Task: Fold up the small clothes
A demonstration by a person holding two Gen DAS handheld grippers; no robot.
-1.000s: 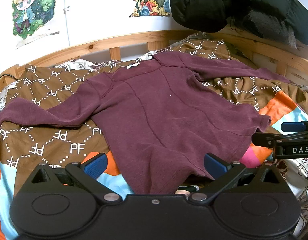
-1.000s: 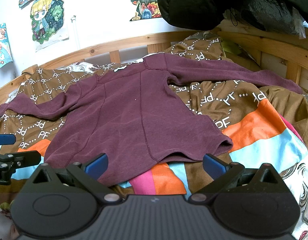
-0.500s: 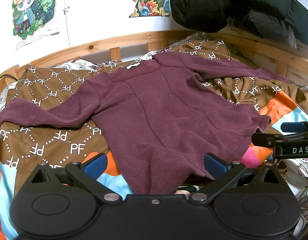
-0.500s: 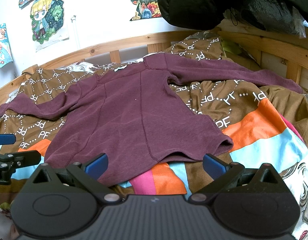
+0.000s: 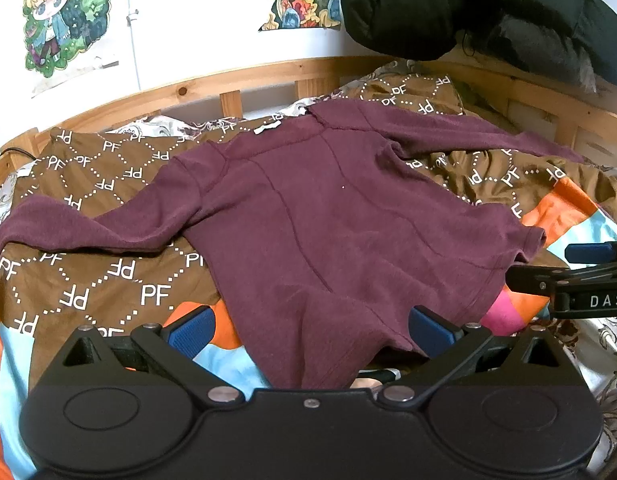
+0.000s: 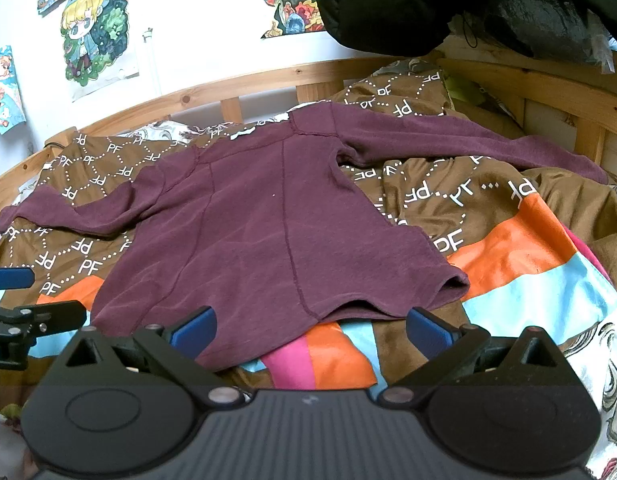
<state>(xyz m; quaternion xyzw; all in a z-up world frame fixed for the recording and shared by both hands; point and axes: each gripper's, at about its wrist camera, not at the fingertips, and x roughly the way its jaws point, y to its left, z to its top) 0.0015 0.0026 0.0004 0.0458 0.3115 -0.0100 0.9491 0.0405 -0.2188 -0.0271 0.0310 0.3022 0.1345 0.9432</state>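
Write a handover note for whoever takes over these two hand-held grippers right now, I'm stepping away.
Left hand-held gripper: open, hem of the maroon long-sleeved top lying between its fingers, not clamped.
Right hand-held gripper: open, at the hem's other corner, holding nothing.
The top lies flat on the patterned blanket on the wooden bed, collar far, both sleeves spread outward.
Done: top laid out flat.
Left: every fold; probably sleeves in first, then hem toward collar.
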